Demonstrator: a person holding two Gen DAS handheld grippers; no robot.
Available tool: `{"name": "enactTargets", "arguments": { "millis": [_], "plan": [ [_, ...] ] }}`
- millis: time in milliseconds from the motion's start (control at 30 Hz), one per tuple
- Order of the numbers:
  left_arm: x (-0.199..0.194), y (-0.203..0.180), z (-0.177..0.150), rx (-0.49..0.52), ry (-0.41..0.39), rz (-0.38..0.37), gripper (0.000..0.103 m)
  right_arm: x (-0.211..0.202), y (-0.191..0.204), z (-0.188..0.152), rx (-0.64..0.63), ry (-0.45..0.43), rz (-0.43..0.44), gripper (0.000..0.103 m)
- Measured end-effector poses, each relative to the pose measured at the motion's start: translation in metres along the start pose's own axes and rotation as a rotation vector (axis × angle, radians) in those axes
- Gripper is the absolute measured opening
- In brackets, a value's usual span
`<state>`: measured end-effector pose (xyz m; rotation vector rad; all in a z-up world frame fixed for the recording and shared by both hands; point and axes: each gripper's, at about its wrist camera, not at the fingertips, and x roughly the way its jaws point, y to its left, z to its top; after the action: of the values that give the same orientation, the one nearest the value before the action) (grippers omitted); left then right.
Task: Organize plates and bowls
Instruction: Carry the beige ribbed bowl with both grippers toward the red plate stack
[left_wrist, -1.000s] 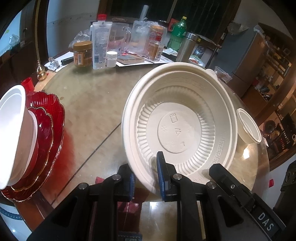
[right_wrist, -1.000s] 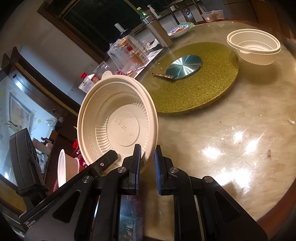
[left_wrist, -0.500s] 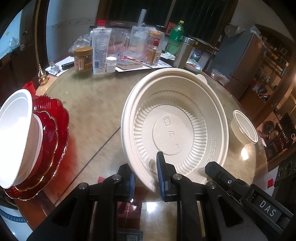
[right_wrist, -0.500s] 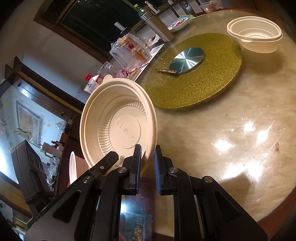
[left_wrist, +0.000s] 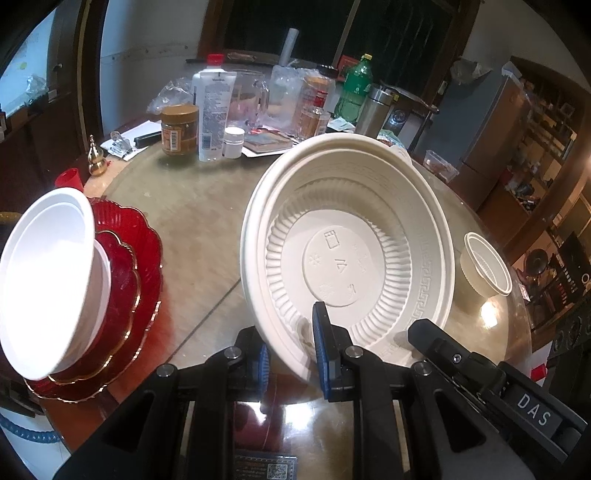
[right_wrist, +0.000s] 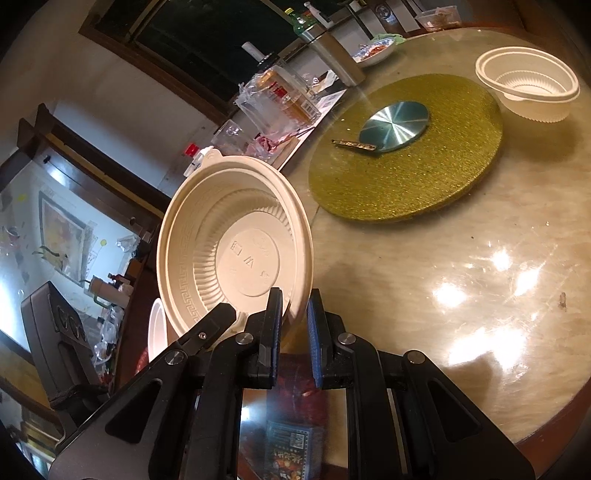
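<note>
**Inspector:** At your left, a white bowl (left_wrist: 48, 280) sits on stacked red plates (left_wrist: 129, 295), presumably the collecting pile.

**Assessor:** And the cream bowl (left_wrist: 347, 251)?

**Inspector:** Held tilted above the table (right_wrist: 461, 258). Your left gripper (left_wrist: 291, 350) clamps its rim, likely for carrying. Your right gripper (right_wrist: 293, 332) pinches the same rim. One small bowl (right_wrist: 528, 92) waits far right.

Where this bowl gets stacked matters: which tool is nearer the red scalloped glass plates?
Left. The left tool, gripping the large cream plastic bowl, has the red plates just to its left; the right tool grips the same bowl farther away.
</note>
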<state>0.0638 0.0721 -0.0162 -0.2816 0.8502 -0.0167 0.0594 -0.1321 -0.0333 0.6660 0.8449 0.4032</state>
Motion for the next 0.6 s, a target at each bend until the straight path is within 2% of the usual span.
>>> {"name": "enactTargets", "arguments": {
  "millis": [600],
  "plan": [
    [-0.025, 0.021, 0.004, -0.035, -0.050, 0.029, 0.019, 0.010, 0.036, -0.002, -0.072, 0.022, 0.031, 0.013]
  ]
}}
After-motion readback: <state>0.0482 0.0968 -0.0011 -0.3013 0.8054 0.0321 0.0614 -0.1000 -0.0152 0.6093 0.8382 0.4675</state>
